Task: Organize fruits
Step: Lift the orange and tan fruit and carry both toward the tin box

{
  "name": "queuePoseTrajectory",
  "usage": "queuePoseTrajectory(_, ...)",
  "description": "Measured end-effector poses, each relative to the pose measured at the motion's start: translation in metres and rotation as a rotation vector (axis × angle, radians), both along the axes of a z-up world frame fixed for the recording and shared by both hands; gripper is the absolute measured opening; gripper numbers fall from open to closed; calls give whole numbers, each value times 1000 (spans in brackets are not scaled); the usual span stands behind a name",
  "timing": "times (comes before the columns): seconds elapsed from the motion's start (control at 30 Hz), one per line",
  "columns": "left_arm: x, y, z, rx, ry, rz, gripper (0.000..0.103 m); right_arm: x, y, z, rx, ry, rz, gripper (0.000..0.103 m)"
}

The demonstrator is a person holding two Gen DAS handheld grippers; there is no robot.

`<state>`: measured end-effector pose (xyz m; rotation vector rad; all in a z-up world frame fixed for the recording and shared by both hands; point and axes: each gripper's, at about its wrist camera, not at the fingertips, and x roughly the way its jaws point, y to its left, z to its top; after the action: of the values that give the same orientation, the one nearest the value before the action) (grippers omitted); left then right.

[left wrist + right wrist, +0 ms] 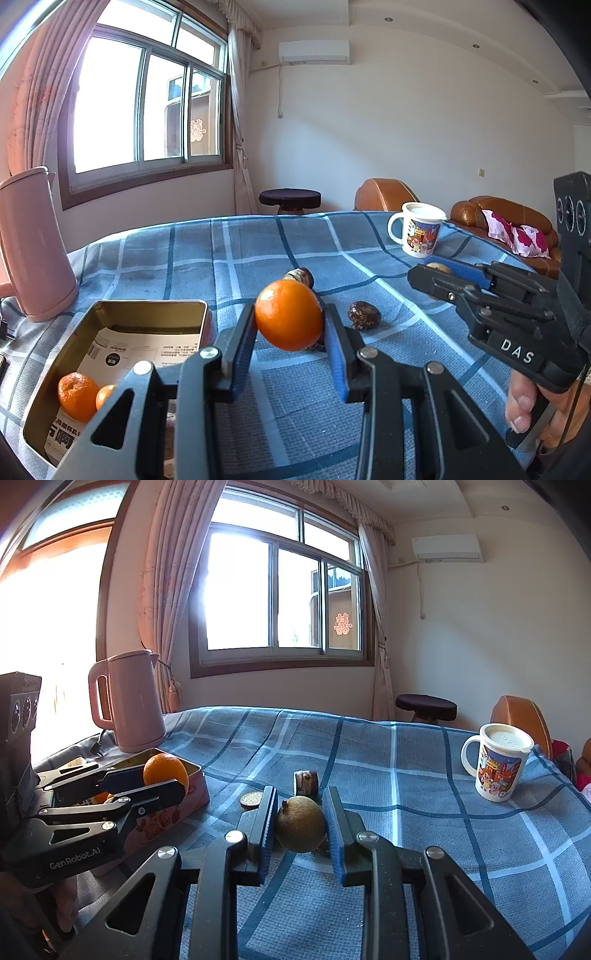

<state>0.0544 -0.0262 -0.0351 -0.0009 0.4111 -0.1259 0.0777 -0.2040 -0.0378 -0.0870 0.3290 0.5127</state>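
Note:
My left gripper is shut on a bright orange, held above the blue checked cloth just right of an open metal tin. In the tin lie two small oranges on printed paper. My right gripper is shut on a round brownish-yellow fruit. In the right wrist view the left gripper holds the orange by the tin. The right gripper shows at the right of the left wrist view, its fruit mostly hidden.
Dark wrinkled fruits lie on the cloth: one near my left fingers, another behind, also the piece and a cut slice. A pink kettle stands behind the tin. A lidded cartoon mug stands at the right.

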Motion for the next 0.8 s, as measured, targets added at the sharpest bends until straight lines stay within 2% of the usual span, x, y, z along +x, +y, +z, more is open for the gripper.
queuePoseTrajectory(0.8, -16, -4, 4, 31, -84, 17, 38, -13, -6, 5, 26, -66, -7, 27)
